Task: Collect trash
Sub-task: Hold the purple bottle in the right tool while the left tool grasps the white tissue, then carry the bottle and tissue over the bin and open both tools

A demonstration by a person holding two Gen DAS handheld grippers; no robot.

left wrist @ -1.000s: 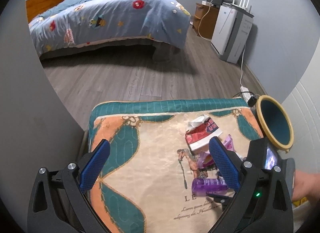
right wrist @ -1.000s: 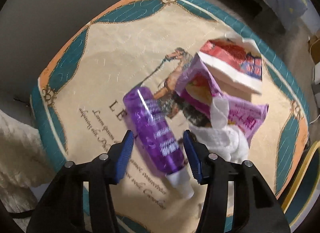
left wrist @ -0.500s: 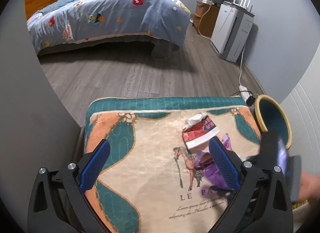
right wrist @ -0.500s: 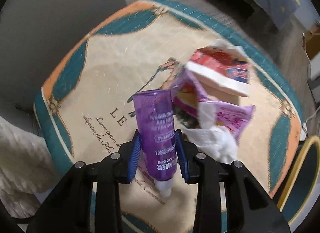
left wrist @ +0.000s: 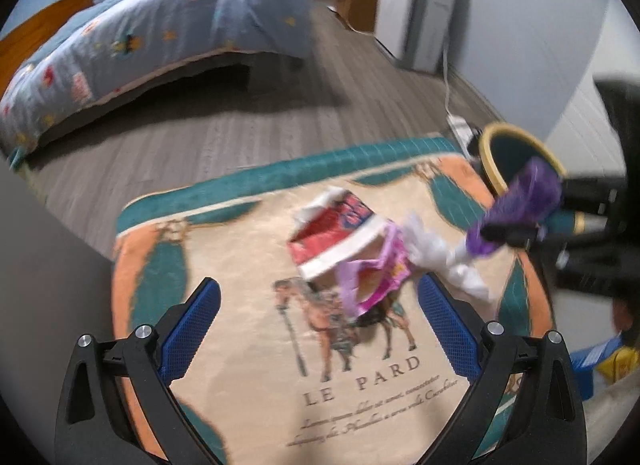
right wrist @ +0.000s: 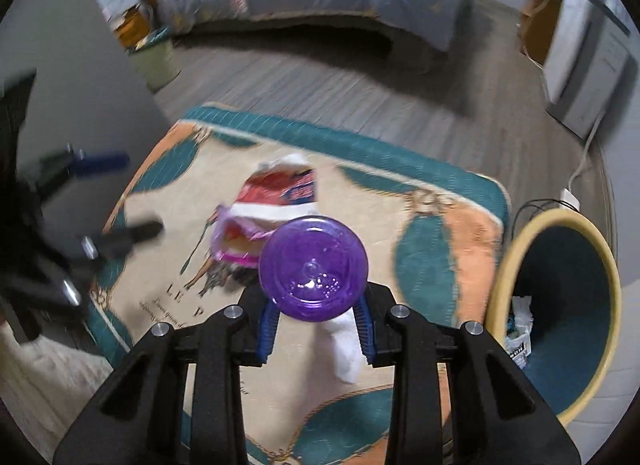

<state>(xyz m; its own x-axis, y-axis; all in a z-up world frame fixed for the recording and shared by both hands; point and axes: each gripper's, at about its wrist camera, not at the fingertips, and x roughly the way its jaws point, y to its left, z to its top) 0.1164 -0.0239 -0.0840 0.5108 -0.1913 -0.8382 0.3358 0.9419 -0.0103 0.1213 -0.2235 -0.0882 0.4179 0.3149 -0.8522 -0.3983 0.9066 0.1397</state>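
Purple bottle (right wrist: 313, 268): clamped between the pads of the right tongs (right wrist: 316, 329), lifted clear of the surface; jaws have just been closing on it.
Bottle axis: runs along the tongs' pointing line, flat base toward the lens, white cap end away and down.
Bin (right wrist: 560, 305): just right of the right tongs, beside the mat's edge, mouth tilted toward the bottle; white scraps already lie inside. Judged the drop target; the move turns on carrying the bottle rightward over the yellow rim.
Left tongs (left wrist: 320, 329): spread wide, pinching nothing, hovering above the mat's horse print.
Remaining trash: red-and-white wrapper (left wrist: 336, 233), pink wrapper (left wrist: 376, 285) and white tissue (left wrist: 452, 265), heaped together just ahead of the left tongs, which are the nearer to them.
Surface: patterned mat (left wrist: 248, 305), teal border, lettering legible.
Room: grey plank floor (left wrist: 224, 133), bed (left wrist: 160, 25) with blue quilt beyond, white appliance (left wrist: 416, 9) at the far wall.
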